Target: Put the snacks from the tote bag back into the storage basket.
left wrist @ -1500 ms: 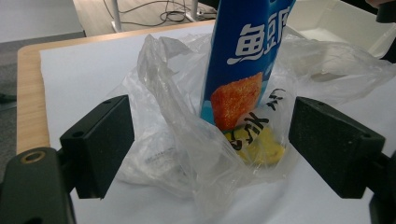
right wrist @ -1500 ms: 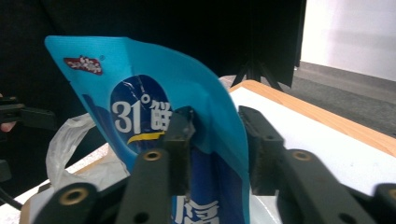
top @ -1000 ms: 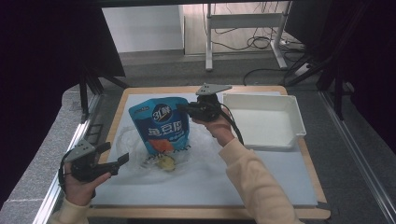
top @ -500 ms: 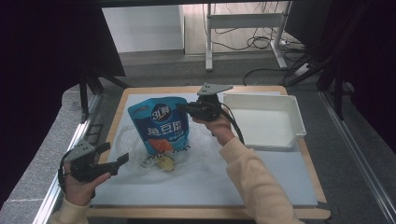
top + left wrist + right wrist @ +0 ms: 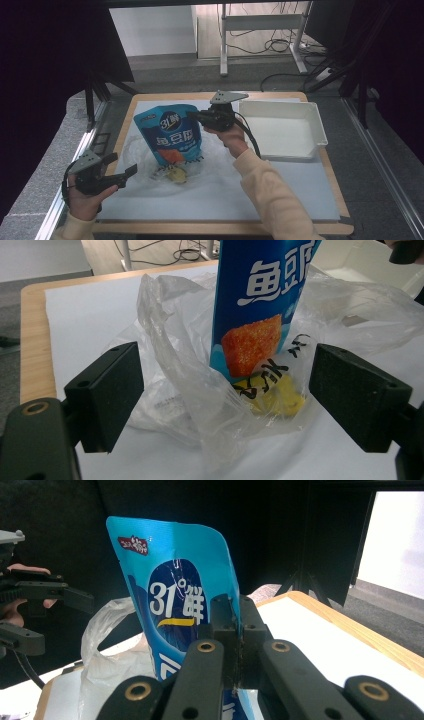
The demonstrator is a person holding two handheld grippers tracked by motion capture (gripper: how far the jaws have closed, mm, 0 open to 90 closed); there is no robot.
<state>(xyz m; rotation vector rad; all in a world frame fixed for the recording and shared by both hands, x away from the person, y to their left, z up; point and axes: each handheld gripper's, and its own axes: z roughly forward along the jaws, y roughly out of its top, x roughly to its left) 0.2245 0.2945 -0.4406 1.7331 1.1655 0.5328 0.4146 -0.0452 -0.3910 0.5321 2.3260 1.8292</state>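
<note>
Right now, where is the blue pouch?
In the high view the blue pouch stands left of the white tray, its lower end in the clear plastic bag, its edge pinched by the right gripper.

This looks like a lab or a recording room, not a home. Black curtains (image 5: pixel 55 75) hang around a wooden table (image 5: pixel 225 227) covered with a white mat (image 5: pixel 300 190). Behind it stands a metal desk frame (image 5: pixel 260 30), and loose cables (image 5: pixel 280 47) lie on the bare floor.
</note>
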